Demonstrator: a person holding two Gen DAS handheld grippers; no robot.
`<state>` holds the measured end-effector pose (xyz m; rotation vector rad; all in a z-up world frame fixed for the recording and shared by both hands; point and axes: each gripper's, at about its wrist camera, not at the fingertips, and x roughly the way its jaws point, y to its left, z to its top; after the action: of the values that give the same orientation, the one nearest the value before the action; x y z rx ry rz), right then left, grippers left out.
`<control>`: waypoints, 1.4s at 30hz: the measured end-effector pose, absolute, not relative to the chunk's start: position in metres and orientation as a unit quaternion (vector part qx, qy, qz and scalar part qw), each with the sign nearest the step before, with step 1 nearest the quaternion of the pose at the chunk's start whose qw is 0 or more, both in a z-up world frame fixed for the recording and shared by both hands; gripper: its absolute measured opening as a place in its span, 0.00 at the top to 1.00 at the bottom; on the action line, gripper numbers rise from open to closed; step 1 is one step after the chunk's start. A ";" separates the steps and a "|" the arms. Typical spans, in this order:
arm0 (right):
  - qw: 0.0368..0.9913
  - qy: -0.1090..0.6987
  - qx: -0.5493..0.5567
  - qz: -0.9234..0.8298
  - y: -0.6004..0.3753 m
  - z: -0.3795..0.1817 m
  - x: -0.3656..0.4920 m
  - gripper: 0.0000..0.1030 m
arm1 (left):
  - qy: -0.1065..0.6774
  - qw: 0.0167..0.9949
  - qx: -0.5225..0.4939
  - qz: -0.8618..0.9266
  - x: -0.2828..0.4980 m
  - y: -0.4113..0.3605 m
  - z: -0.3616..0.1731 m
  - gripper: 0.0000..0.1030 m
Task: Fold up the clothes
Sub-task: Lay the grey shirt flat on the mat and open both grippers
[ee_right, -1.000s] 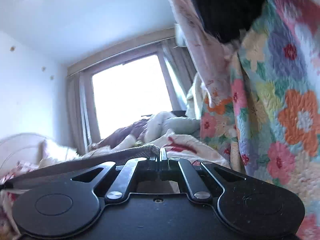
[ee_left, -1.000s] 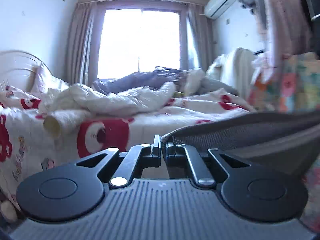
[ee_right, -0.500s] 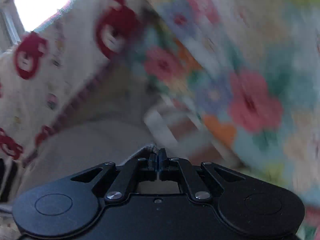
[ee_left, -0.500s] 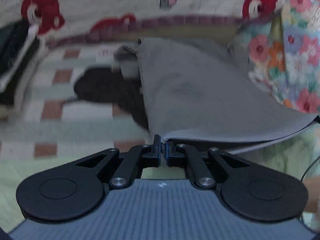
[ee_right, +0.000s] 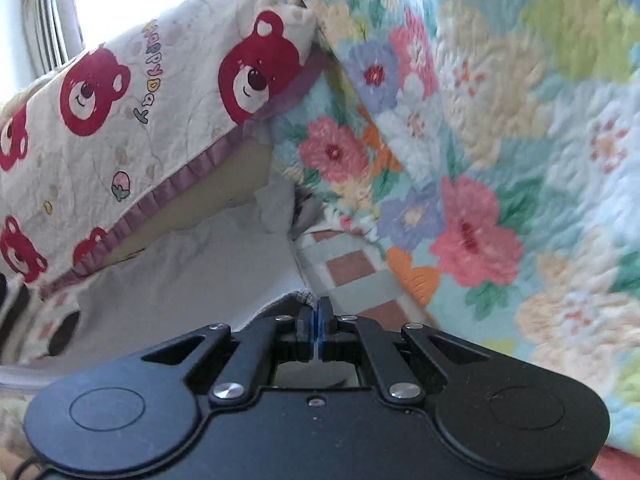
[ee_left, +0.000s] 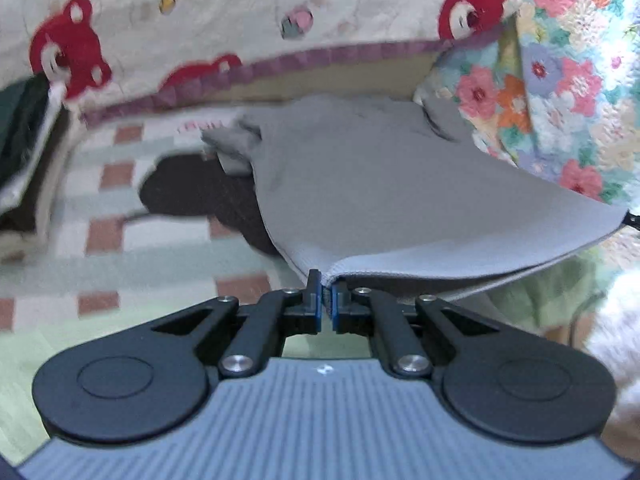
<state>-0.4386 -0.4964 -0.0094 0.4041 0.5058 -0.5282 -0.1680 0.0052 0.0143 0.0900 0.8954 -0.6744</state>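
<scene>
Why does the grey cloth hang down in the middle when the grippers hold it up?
Probably because it is soft: the grey cloth sags between the left gripper and right gripper. Its far end looks crumpled on the checked mat, so it likely folds easily.

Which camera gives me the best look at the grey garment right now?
Left wrist: the grey garment spreads out from the left gripper, its far end lying on the checked mat. Right wrist shows it washed out, pinched in the right gripper.
</scene>
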 end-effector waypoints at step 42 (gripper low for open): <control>0.865 0.325 0.196 -0.328 -0.447 0.006 -0.499 0.55 | 0.497 0.779 0.057 -0.377 -0.191 0.004 0.024 0.64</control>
<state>-0.4989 -0.4466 0.0057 0.4104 0.6811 -0.6868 -0.1909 0.0039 0.0243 0.1226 1.0745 -0.8153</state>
